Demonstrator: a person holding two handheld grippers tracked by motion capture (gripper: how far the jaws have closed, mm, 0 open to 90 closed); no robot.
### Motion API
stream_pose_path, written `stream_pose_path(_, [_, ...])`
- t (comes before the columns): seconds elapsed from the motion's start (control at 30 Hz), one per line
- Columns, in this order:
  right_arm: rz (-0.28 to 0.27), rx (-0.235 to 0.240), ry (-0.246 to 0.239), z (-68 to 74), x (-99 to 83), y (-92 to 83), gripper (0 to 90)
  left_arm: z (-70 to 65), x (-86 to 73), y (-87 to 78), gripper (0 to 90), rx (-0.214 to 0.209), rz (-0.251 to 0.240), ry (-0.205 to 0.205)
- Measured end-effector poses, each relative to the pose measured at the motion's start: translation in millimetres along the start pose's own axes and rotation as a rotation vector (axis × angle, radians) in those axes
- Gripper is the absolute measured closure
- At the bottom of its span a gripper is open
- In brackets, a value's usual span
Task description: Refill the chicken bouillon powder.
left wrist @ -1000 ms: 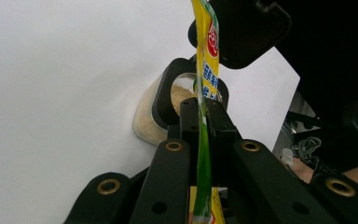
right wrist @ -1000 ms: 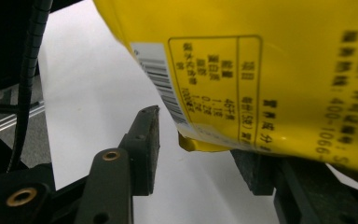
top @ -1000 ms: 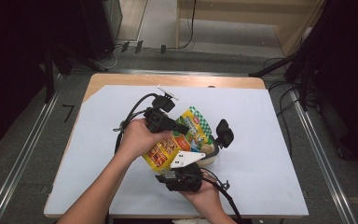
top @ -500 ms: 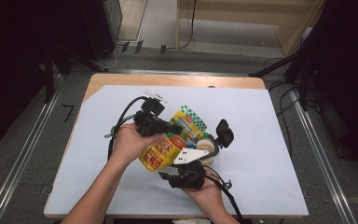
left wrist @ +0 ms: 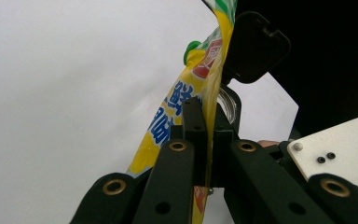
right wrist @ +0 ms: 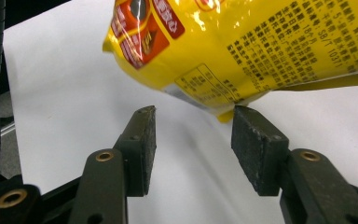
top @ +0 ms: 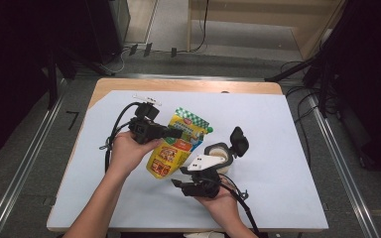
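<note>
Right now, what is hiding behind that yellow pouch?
Behind the yellow pouch, the left gripper view shows a glass jar with its black flip lid open. The pouch covers most of the jar, so its contents cannot be seen.

Ahead of the right gripper [right wrist: 193,144], the yellow pouch [right wrist: 261,42] hung across the way, its lower corner just above the parted jaws; bare white table [right wrist: 65,102] lay open to that gripper's left. Beyond the left gripper [top: 171,133], the open jar [top: 218,154] and its raised black lid [top: 238,141] blocked passage.
</note>
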State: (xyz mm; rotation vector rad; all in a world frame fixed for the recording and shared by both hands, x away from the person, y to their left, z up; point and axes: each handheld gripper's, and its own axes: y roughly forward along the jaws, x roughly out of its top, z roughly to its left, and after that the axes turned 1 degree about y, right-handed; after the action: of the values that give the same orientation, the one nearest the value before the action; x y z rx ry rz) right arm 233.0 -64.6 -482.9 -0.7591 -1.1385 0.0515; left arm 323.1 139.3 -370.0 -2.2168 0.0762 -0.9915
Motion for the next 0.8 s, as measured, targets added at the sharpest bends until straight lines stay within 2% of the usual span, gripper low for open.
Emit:
stream_pose_path(0.3, [-0.020,0.004,0.021,-4.2,3.0,-4.7,49.7,9.9,-1.8,-11.5,90.0,0.036,-0.052,-0.015])
stream_pose_path(0.6, [-0.019,0.010,0.028,-4.5,3.3,-6.1,48.4,24.8,-3.1,-20.5,90.0,0.078,-0.098,-0.025])
stream_pose_path(0.8, [-0.025,0.003,0.038,-5.2,1.9,-9.4,48.1,37.0,-1.8,-28.6,90.0,0.097,-0.139,-0.046])
